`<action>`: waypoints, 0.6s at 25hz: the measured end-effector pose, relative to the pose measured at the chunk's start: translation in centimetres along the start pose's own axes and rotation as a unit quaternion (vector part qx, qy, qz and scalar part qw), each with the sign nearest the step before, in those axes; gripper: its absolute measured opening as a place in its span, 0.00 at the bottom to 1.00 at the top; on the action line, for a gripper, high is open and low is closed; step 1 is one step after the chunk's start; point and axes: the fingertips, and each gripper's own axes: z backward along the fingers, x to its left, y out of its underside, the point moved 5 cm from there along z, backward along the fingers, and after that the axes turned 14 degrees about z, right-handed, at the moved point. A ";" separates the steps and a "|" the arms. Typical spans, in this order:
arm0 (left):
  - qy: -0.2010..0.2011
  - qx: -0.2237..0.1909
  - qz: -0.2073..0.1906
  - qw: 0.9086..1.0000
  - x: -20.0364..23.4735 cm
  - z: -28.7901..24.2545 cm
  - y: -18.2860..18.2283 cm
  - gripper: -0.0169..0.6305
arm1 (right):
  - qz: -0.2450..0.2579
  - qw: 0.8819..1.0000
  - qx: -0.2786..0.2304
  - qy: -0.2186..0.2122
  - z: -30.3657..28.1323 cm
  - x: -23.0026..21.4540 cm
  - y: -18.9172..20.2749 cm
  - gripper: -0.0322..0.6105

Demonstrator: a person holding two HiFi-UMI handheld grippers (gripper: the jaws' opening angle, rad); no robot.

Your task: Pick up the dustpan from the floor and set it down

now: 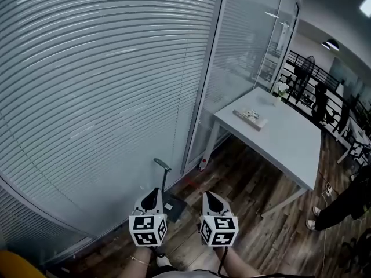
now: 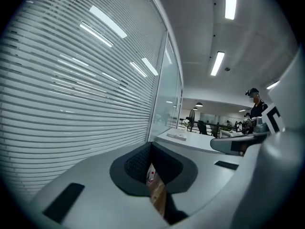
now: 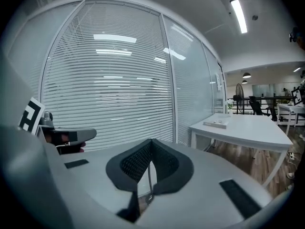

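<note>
Dark plastic dustpan [image 1: 173, 206] with a thin upright handle on the brown wood-plank floor [image 1: 255, 196], at the foot of the glass wall [image 1: 104, 97] with white slatted blinds. Just ahead of both tongs, between their tips and nearer the left gripper [image 1: 152, 196], touching neither. Left gripper clenched, pads together, empty. Alongside it the right gripper [image 1: 209, 197], likewise clenched on nothing

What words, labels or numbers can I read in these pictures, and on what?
No text is readable.
Left gripper and right gripper: only black-and-white square patterns, no letters.
Booklet on white table: print too small.
Small bottle: red label, blurred.
</note>
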 end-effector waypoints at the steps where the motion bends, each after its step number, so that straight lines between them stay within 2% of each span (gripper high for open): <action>1: -0.001 0.003 0.002 1.000 0.2 -0.4 0.0 0.05 | 0.000 1.000 0.002 0.000 -0.4 0.0 -0.1 0.10; 8: -0.023 0.024 0.006 0.999 0.9 -3.5 1.1 0.05 | 0.001 1.000 0.022 -0.006 -4.0 -2.1 0.8 0.10; 15: -0.068 0.012 0.017 0.997 1.1 -5.0 1.3 0.05 | 0.014 0.997 0.014 -0.068 -8.5 -2.2 0.0 0.10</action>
